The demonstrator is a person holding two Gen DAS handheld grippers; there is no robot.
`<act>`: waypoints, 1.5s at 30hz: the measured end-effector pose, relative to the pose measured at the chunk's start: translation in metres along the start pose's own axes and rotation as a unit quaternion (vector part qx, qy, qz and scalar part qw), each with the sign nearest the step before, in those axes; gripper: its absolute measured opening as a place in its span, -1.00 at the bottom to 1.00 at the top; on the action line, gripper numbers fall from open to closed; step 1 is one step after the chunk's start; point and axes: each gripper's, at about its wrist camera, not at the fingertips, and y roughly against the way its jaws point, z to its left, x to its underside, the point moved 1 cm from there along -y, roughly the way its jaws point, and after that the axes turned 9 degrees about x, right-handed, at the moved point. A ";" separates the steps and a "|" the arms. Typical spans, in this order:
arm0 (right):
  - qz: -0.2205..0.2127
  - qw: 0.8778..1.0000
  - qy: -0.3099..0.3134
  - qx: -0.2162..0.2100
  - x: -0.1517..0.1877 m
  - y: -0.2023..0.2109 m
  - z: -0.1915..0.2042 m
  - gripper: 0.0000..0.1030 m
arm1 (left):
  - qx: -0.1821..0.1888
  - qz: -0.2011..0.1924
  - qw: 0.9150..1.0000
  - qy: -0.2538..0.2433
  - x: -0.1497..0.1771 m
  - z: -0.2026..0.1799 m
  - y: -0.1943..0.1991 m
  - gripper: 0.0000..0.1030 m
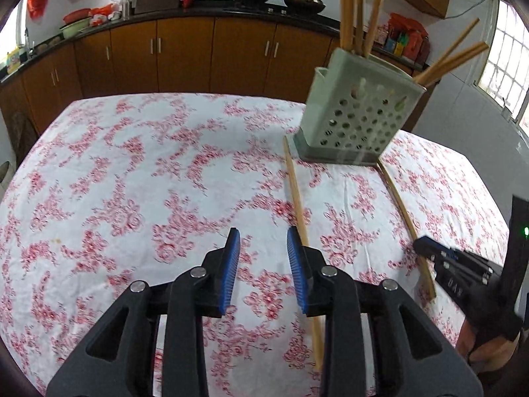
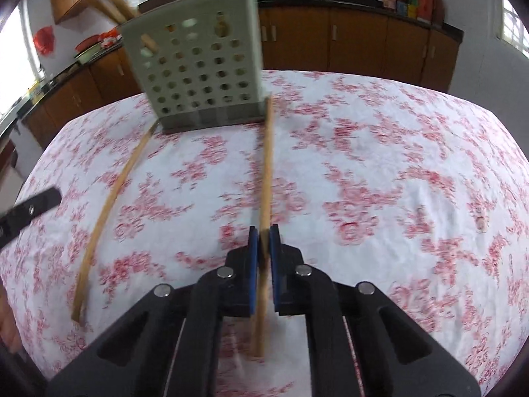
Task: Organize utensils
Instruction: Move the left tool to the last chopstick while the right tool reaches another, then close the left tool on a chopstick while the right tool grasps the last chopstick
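1. The right gripper (image 2: 264, 231) clamps a chopstick (image 2: 266, 172) whose long axis runs straight away toward the perforated holder (image 2: 195, 76).
2. A second chopstick (image 1: 297, 198) lies roughly parallel on the floral tablecloth (image 1: 132, 182), beside the left gripper (image 1: 263, 251), whose jaws gape with nothing between them.
3. No legible writing.

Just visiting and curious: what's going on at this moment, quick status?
Right gripper shut on chopstick. Left gripper open, empty. Second chopstick loose on cloth. Holder ahead, nothing blocking.
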 end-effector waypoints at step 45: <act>-0.005 0.999 -0.031 0.035 -0.024 -0.029 -0.038 -0.85 | -0.081 0.017 0.996 -0.011 -0.019 0.017 -0.059 -0.83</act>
